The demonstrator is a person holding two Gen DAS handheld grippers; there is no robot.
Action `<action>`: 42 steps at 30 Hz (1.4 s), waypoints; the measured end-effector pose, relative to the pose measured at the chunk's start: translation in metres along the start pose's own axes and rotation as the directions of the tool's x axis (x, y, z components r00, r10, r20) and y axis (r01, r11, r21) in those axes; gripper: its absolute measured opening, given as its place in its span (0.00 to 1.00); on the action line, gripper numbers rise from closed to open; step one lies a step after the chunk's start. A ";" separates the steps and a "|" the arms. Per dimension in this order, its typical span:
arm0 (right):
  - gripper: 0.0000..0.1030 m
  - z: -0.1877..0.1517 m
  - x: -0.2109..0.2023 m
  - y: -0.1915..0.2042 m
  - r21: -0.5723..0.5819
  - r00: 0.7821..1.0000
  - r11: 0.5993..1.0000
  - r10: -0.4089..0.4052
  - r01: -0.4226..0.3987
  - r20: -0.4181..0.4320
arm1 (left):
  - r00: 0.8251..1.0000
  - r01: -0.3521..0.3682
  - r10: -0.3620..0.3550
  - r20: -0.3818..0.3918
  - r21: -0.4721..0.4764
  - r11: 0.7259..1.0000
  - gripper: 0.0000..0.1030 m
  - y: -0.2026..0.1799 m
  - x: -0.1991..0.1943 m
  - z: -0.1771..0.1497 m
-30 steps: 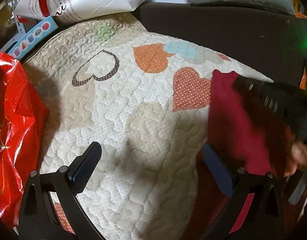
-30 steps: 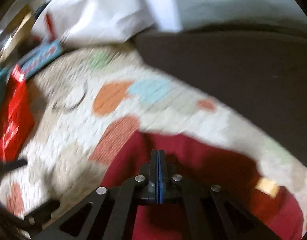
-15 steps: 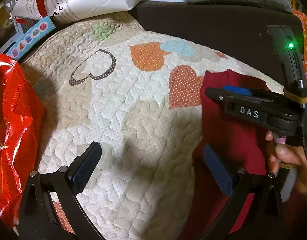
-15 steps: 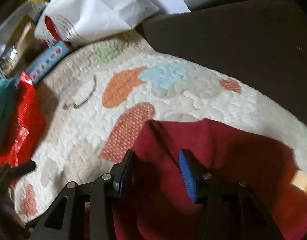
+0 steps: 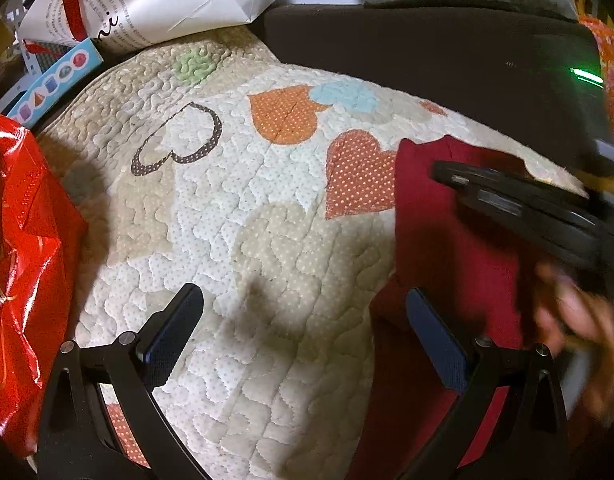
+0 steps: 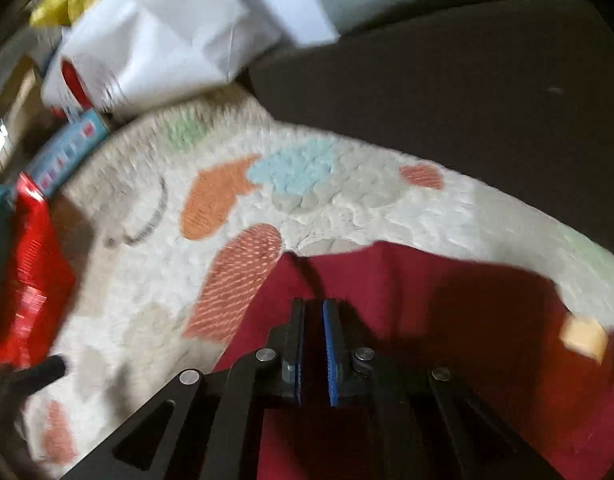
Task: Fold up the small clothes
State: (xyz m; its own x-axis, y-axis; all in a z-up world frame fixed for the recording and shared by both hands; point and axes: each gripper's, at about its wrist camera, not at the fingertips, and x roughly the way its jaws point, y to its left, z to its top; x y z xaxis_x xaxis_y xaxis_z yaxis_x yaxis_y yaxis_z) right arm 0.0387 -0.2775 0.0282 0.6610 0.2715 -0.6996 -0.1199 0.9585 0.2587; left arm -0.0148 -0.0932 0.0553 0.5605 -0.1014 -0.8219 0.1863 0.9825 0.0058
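The left gripper [image 5: 303,334] hangs wide open over the quilt [image 5: 243,208], holding nothing; its right finger [image 5: 435,336] sits at the near left edge of the red cloth [image 5: 439,216], its left finger over bare quilt. The right gripper [image 6: 314,350] is nearly closed, a thin slit between the pads, and nothing seems pinched there, though blur makes that unsure. It hovers above the cloth, which lies on the quilt's right side with its long axis running away from both tools toward the dark sofa [image 5: 427,56]. The cloth lies directly under the right gripper and only beside the left, so the right is nearer to make the next pinch. A red bag [image 5: 23,248] lies far left.
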 end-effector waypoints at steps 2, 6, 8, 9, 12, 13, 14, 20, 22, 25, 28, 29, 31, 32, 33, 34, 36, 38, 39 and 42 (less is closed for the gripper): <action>0.11 -0.020 -0.044 -0.014 0.059 0.999 0.998 -0.022 0.020 0.040 | 1.000 0.008 -0.008 0.006 -0.006 1.000 0.99 0.001 -0.002 0.001; 0.21 -0.067 -0.115 -0.060 0.144 0.971 0.963 -0.237 0.228 0.046 | 0.999 0.039 -0.039 0.030 -0.010 0.999 0.99 -0.003 -0.005 0.000; 0.22 -0.086 -0.139 -0.083 0.148 0.940 0.932 -0.339 0.330 0.039 | 0.998 0.061 -0.061 0.035 0.003 0.998 0.99 -0.009 -0.004 -0.001; 0.22 -0.099 -0.150 -0.101 0.152 0.917 0.907 -0.398 0.393 0.008 | 0.997 0.068 -0.069 0.035 0.011 0.998 0.99 -0.012 -0.003 -0.002; 0.22 -0.132 -0.159 -0.146 0.218 0.848 0.820 -0.520 0.530 -0.106 | 0.996 0.087 -0.088 0.004 0.044 0.995 0.99 -0.025 0.008 -0.006; 0.22 -0.145 -0.160 -0.164 0.255 0.847 0.808 -0.513 0.531 -0.141 | 0.995 0.095 -0.095 -0.010 0.052 0.994 0.99 -0.028 0.011 -0.007; 0.23 -0.156 -0.163 -0.177 0.300 0.861 0.808 -0.489 0.508 -0.142 | 0.995 0.099 -0.097 -0.028 0.071 0.993 0.99 -0.035 0.015 -0.010; 0.27 -0.194 -0.244 -0.196 0.550 0.925 0.779 -0.380 0.302 0.030 | 0.995 0.094 -0.090 -0.038 0.130 0.987 0.99 -0.048 0.016 -0.018; 0.29 -0.215 -0.274 -0.201 0.606 0.909 0.737 -0.414 0.300 0.053 | 0.996 0.083 -0.080 -0.025 0.128 0.988 0.99 -0.047 0.014 -0.017; 0.32 -0.251 -0.311 -0.216 0.694 0.892 0.663 -0.447 0.282 0.065 | 0.995 0.101 -0.098 -0.029 0.101 0.990 0.99 -0.043 0.011 -0.017; 0.33 -0.281 -0.336 -0.229 0.747 0.880 0.614 -0.468 0.256 0.083 | 0.995 0.098 -0.097 -0.011 0.094 0.991 0.99 -0.041 0.006 -0.016; 0.36 -0.291 -0.343 -0.233 0.764 0.875 0.598 -0.475 0.243 0.093 | 0.995 0.096 -0.096 -0.006 0.095 0.991 0.99 -0.041 0.006 -0.015; 0.37 -0.306 -0.352 -0.244 0.809 0.870 0.543 -0.485 0.225 0.084 | 0.995 0.101 -0.102 0.002 0.095 0.990 0.99 -0.041 0.004 -0.014; 0.37 -0.315 -0.356 -0.252 0.842 0.870 0.500 -0.486 0.203 0.079 | 0.994 0.107 -0.107 0.001 0.095 0.990 0.99 -0.041 0.004 -0.014; 0.37 -0.326 -0.360 -0.260 0.875 0.869 0.452 -0.488 0.172 0.081 | 0.994 0.106 -0.107 -0.001 0.096 0.990 0.99 -0.041 0.004 -0.014; 0.37 -0.335 -0.365 -0.266 0.897 0.861 0.416 -0.500 0.150 0.088 | 0.994 0.105 -0.105 -0.002 0.096 0.990 0.99 -0.041 0.004 -0.014; 0.38 -0.351 -0.376 -0.281 0.932 0.818 0.328 -0.571 0.156 0.064 | 0.994 0.108 -0.108 -0.009 0.090 0.990 0.99 -0.041 0.005 -0.014; 0.38 -0.360 -0.378 -0.300 0.949 0.794 0.258 -0.608 0.182 0.013 | 0.993 0.118 -0.117 -0.015 0.085 0.989 0.99 -0.041 0.006 -0.014; 0.38 -0.363 -0.378 -0.312 0.959 0.794 0.231 -0.608 0.162 0.012 | 0.993 0.118 -0.117 -0.014 0.088 0.989 0.99 -0.042 0.006 -0.014; 0.38 -0.363 -0.365 -0.343 0.969 0.814 0.231 -0.577 0.090 0.062 | 0.994 0.110 -0.110 -0.011 0.107 0.988 0.99 -0.045 0.006 -0.016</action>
State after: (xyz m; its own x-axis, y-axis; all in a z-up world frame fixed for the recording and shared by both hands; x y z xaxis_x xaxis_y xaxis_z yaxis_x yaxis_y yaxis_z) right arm -0.4302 -0.6742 -0.0469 0.6533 -0.3372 -0.6779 0.7495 0.1616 0.6419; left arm -0.0330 -0.1359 0.0413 0.5277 -0.2068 -0.8239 0.3321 0.9430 -0.0240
